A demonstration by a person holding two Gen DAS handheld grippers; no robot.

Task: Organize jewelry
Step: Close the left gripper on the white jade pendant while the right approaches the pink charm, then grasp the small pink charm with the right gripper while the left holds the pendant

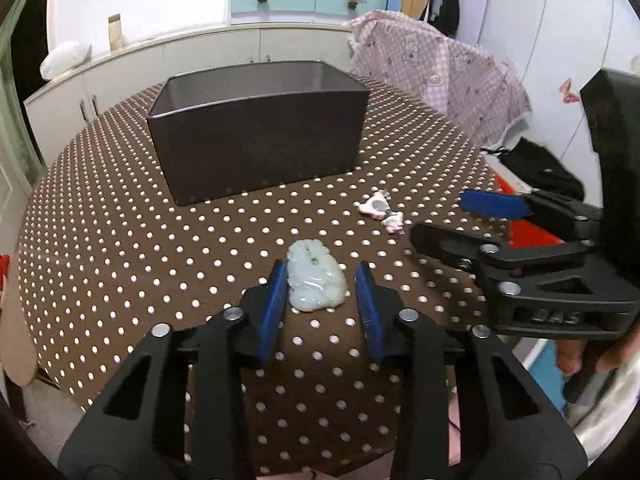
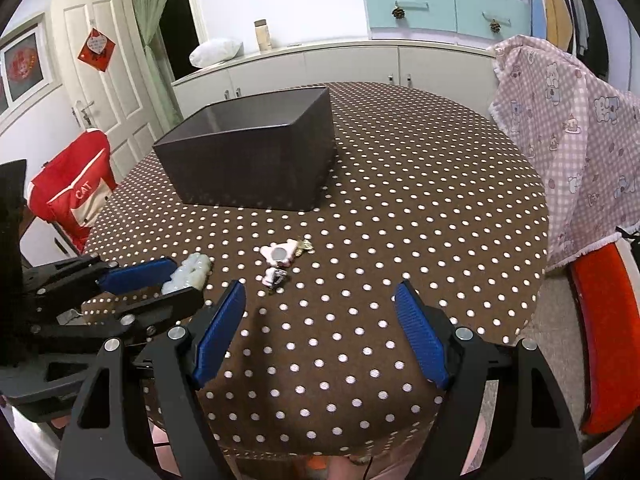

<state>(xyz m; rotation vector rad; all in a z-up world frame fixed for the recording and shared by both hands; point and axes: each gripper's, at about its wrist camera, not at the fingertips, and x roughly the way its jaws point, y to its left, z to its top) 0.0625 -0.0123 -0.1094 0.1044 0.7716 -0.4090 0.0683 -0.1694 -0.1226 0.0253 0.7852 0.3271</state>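
Left wrist view: left hand-held gripper (image 1: 320,280) jaws apart, straddling the pale jade pendant (image 1: 316,282) at lower centre on the counter (image 1: 120,240); left pad touching it, right pad shows a gap, not clamped yet. Pink charm (image 1: 380,210) sits right of centre, dark box (image 1: 260,128) above.

Right wrist view: right hand-held gripper (image 2: 320,308) wide apart, empty. Risk (judgement): smooth pendant could squirt out if only one pad bites.

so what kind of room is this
Most likely a bedroom or dressing room in a home: clothes hang in an open wardrobe, a pillow lies on low cabinets, and the round table wears a dotted cloth.
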